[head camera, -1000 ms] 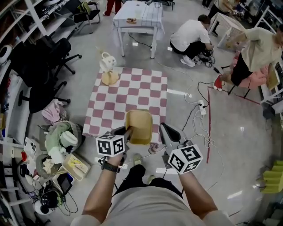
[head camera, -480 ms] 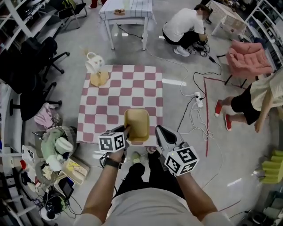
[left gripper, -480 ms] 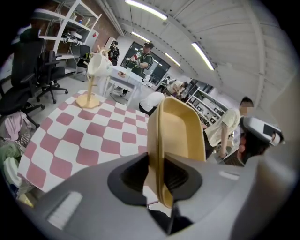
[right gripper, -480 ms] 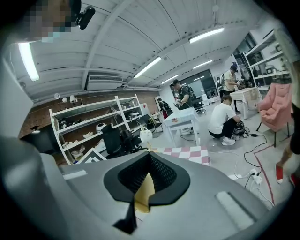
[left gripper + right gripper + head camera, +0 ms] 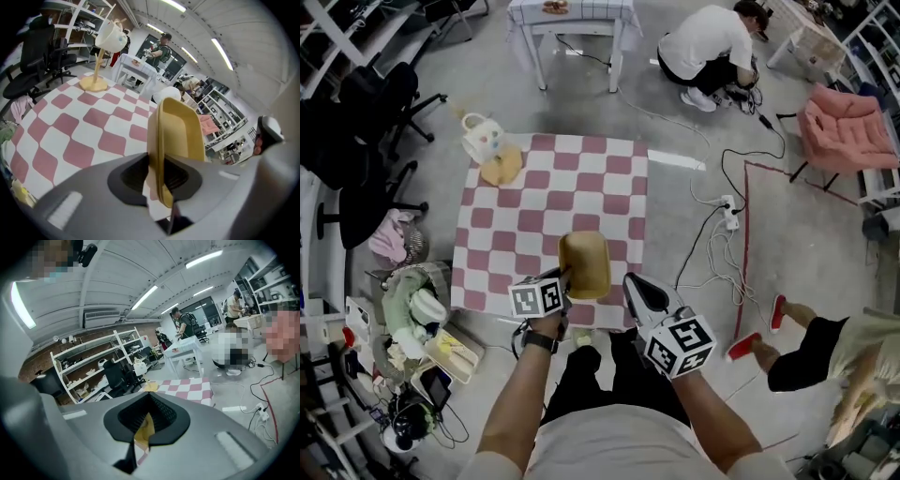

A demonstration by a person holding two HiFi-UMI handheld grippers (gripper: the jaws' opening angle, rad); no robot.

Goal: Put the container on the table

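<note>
A yellow rectangular container (image 5: 586, 264) hangs tilted over the near edge of the table with the red-and-white checked cloth (image 5: 544, 202). My left gripper (image 5: 567, 279) is shut on its near rim. In the left gripper view the container (image 5: 180, 131) stands on edge between the jaws of the left gripper (image 5: 159, 187), above the cloth (image 5: 84, 131). My right gripper (image 5: 630, 281) hovers just right of the container, shut and holding nothing. Past the jaws of the right gripper (image 5: 143, 432) a sliver of yellow and the cloth (image 5: 187, 386) show.
A mug tree with a white mug (image 5: 487, 150) stands on the cloth's far left corner. Office chairs (image 5: 366, 112) and a heap of clutter (image 5: 412, 319) lie left. Cables and a power strip (image 5: 729, 211) run right, near a person's legs (image 5: 787, 347). A white table (image 5: 572, 19) and a crouching person (image 5: 708, 47) are beyond.
Both grippers have come down with the container over the cloth's near edge. A person at the right has walked from the far side to the near right.
</note>
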